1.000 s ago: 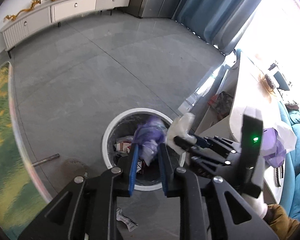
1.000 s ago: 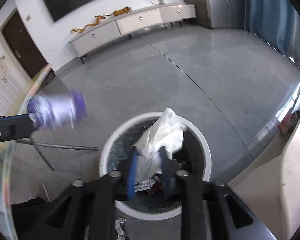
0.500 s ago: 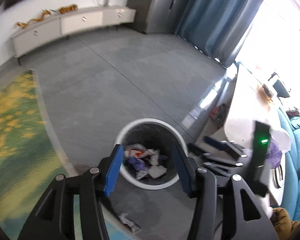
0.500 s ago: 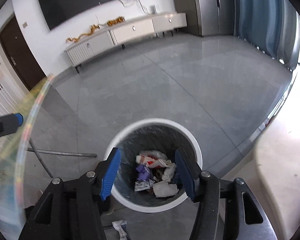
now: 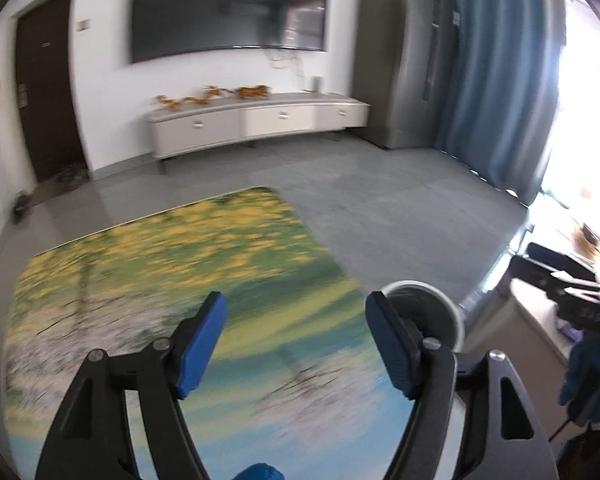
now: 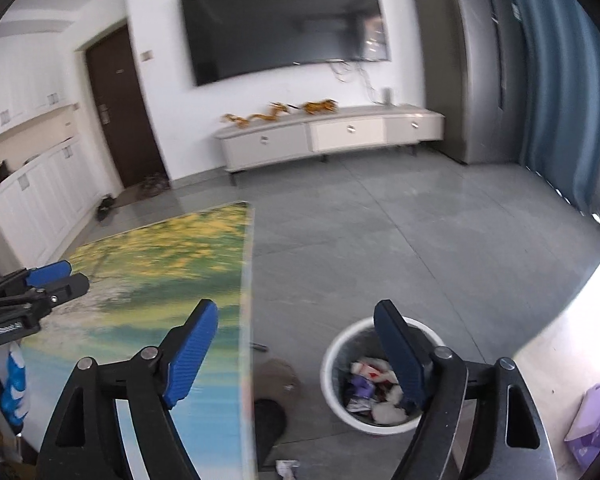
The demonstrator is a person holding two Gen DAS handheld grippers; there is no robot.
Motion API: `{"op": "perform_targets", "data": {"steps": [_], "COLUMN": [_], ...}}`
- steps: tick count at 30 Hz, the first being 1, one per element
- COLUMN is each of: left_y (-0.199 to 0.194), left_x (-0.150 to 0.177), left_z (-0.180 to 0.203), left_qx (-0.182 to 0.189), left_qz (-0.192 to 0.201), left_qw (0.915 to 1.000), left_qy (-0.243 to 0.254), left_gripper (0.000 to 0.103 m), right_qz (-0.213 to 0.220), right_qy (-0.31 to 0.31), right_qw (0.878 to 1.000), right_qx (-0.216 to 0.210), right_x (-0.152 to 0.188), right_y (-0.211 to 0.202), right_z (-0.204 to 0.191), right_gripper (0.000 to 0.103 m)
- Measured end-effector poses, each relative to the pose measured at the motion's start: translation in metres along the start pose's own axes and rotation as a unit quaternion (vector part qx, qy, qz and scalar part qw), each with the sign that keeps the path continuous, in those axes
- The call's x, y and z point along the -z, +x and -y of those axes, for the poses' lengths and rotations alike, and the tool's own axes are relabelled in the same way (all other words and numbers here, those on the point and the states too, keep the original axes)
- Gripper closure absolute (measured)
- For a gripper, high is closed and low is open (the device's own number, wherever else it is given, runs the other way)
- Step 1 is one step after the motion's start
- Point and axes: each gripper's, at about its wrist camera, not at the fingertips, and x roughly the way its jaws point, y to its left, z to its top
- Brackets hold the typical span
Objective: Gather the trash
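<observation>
Both grippers have just been opening, nothing between the jaws; a trash scrap (image 6: 287, 467) lies below the right gripper (image 6: 296, 350) (nearer than the left gripper (image 5: 296, 340)), beside the bin (image 6: 332, 364).

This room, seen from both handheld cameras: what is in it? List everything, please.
Bin: one, white, on the grey floor, holding crumpled trash.
Wrapper scrap: one, pale, on the floor before the bin.
Glass tabletop: one, yellow-green print, left of the bin.
Television: one, black, on the wall.
Sideboard: one, cream, beneath the television.
Curtain: blue, right.
Door: one, dark brown.
Purple pack: one, lower right.
Left tongs: open, empty.
Right tongs: open, empty.
</observation>
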Motion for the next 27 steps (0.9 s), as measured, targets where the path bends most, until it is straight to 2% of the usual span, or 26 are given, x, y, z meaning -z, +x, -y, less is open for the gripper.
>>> {"op": "perform_targets", "data": {"steps": [4,6,9,12,15,19,27], "left_y": [-0.030,-0.045,-0.062,-0.074,-0.077,-0.073,-0.067], "left_x": [0.016,0.025,0.035,0.045,0.053,0.059,0.064], "left_z": [-0.042,-0.061,-0.083,-0.101,-0.113,-0.116,-0.113], "left_qx": [-0.055,-0.098,-0.141,-0.171,-0.193,-0.215,-0.218], "left_qz": [0.018,0.027,0.037,0.042,0.045,0.038,0.041], "left_qw": [0.9980,0.9944,0.9885,0.9825,0.9776,0.9733,0.9721], "left_qy": [-0.024,-0.027,-0.039,-0.060,-0.071,-0.072,-0.076], "left_gripper": [0.033,0.033,0.032,0.025,0.024,0.024,0.024], "right_qz": [0.001,0.000,-0.006,-0.008,-0.006,-0.012,0.001], "right_qy": [-0.018,-0.026,-0.041,-0.053,-0.057,-0.066,-0.075], "right_qw": [1.000,0.999,0.998,0.998,0.998,0.998,0.997], "right_qx": [-0.021,-0.028,-0.038,-0.036,-0.031,-0.019,-0.005], "right_x": [0.001,0.001,0.003,0.008,0.013,0.019,0.023], "right_y": [0.003,0.008,0.020,0.029,0.036,0.045,0.048], "right_z": [-0.044,-0.062,-0.089,-0.107,-0.121,-0.132,-0.142], "right_gripper": [0.018,0.013,0.010,0.006,0.001,0.000,0.000]}}
